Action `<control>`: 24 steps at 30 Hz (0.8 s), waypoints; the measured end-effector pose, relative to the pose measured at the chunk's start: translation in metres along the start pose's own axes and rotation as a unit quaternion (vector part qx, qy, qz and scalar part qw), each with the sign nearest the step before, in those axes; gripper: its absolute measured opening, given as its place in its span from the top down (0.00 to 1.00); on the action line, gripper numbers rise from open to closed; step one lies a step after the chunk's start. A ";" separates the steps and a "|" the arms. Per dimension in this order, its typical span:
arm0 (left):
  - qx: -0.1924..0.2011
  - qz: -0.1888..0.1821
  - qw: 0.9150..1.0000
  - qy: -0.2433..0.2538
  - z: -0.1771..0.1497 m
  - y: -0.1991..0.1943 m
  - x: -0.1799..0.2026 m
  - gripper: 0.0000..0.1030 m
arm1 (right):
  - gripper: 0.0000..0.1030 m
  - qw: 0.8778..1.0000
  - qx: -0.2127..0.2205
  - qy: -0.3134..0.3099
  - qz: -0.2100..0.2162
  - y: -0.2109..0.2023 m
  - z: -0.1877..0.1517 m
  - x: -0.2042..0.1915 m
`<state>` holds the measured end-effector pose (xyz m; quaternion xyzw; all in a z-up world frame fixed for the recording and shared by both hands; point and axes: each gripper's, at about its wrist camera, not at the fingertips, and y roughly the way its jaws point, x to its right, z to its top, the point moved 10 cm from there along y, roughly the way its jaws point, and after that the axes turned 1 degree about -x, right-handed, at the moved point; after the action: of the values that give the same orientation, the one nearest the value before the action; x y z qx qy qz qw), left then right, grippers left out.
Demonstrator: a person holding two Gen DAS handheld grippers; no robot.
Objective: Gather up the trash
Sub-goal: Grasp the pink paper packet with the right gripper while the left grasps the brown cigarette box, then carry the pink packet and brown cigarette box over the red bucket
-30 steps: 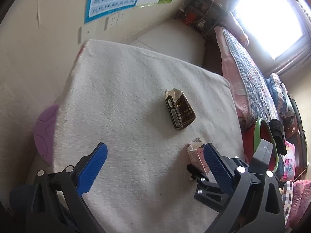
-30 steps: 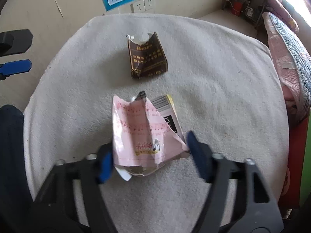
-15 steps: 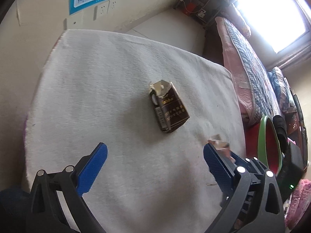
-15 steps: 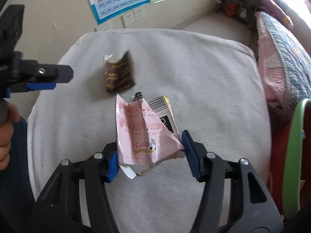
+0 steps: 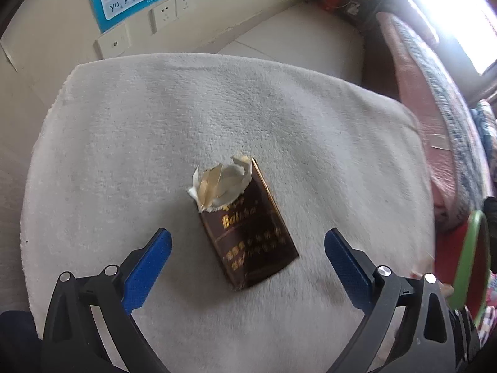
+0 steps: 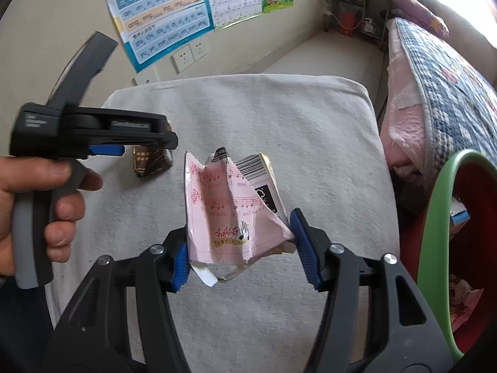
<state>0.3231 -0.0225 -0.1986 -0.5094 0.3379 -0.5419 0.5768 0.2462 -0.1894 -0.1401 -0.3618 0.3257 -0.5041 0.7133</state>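
Note:
A torn dark brown cigarette pack [image 5: 248, 230] with gold print lies on the white cloth of the table [image 5: 124, 130]. My left gripper [image 5: 247, 251] stands open just above it, one blue pad on each side, touching nothing. In the right wrist view the same pack [image 6: 150, 163] peeks out under the left gripper [image 6: 102, 149], which a hand [image 6: 40, 205] holds. My right gripper [image 6: 240, 250] is shut on a crumpled pink snack wrapper [image 6: 230, 214], held up off the cloth.
A green-rimmed red bin [image 6: 441, 217] with some trash inside stands off the table's right edge. Behind it is a bed with a quilt [image 6: 441, 87]. Wall posters [image 6: 167, 15] and sockets [image 6: 189, 56] lie beyond the table's far edge.
My left gripper has moved over the table and down until the cigarette pack lies between its pads. My right gripper has lifted the pink wrapper up and rightward, toward the bin.

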 end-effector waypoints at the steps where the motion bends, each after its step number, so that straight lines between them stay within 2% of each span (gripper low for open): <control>1: 0.001 0.013 1.000 -0.004 0.002 0.004 -0.001 0.11 | 0.46 1.000 0.001 0.005 0.001 0.001 -0.001 0.004; 2: 0.001 0.020 1.000 -0.007 0.002 0.006 -0.001 0.13 | 0.46 1.000 0.001 0.008 0.002 0.001 -0.002 0.007; 3: 0.001 0.029 1.000 -0.010 0.002 0.008 -0.004 0.19 | 0.46 1.000 0.001 0.013 0.003 0.002 -0.003 0.009; 5: 0.006 0.050 0.999 -0.008 0.004 0.011 -0.005 0.22 | 0.46 1.000 0.002 0.022 0.005 0.003 -0.005 0.014; 6: 0.007 0.057 0.998 -0.007 0.004 0.010 -0.005 0.30 | 0.46 1.000 0.003 0.025 0.006 0.002 -0.006 0.016; 7: 0.012 0.061 0.998 -0.006 0.004 0.009 -0.005 0.40 | 0.46 1.000 0.006 0.027 0.007 0.001 -0.005 0.018; 10: 0.013 0.048 0.999 -0.009 0.002 0.004 -0.005 0.49 | 0.46 0.999 0.013 0.029 0.009 -0.003 -0.002 0.019; 13: 0.012 0.034 0.999 -0.001 -0.002 -0.002 -0.004 0.54 | 0.46 0.999 0.019 0.029 0.011 -0.008 0.000 0.016; 24: 0.022 -0.003 0.998 0.052 -0.030 -0.048 0.002 0.55 | 0.46 0.999 0.042 0.029 0.005 -0.044 0.000 0.009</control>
<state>0.2817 -0.0256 -0.1602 -0.4690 0.3541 -0.5766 0.5676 0.2276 -0.2086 -0.1036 -0.3151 0.3267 -0.5245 0.7203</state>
